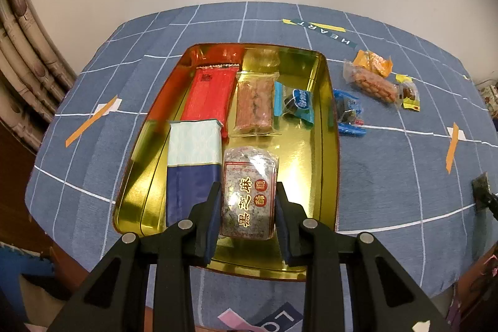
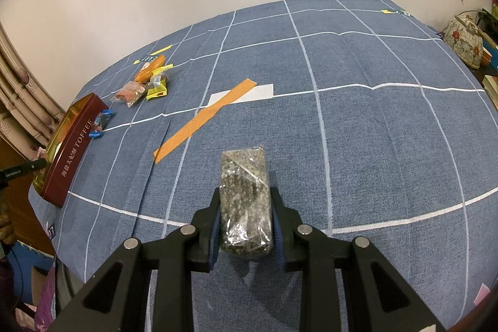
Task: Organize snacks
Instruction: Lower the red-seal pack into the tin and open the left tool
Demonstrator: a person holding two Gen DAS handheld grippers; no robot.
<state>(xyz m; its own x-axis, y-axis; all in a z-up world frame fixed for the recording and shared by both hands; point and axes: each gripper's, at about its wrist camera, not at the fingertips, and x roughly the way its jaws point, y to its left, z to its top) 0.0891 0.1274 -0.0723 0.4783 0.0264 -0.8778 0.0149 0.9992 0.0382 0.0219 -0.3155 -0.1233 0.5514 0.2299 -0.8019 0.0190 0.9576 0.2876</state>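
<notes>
In the left wrist view a gold tin tray (image 1: pixel 323 145) holds a red packet (image 1: pixel 208 92), a pink bar (image 1: pixel 253 106), a blue candy (image 1: pixel 294 101) and a white-and-navy packet (image 1: pixel 191 164). My left gripper (image 1: pixel 247 192) is shut on a black sesame bar (image 1: pixel 249 195) with red characters, low over the tray's near part. In the right wrist view my right gripper (image 2: pixel 244 201) is shut on a second sesame bar (image 2: pixel 244 201) in clear wrap, just above the blue cloth.
Loose snacks lie right of the tray: a blue candy (image 1: pixel 348 115), a peanut bar (image 1: pixel 372 81), an orange packet (image 1: pixel 373 59), a yellow packet (image 1: pixel 409 97). The tin's maroon side (image 2: pixel 73 154) shows at far left. Orange tape strips (image 2: pixel 202 122) mark the cloth.
</notes>
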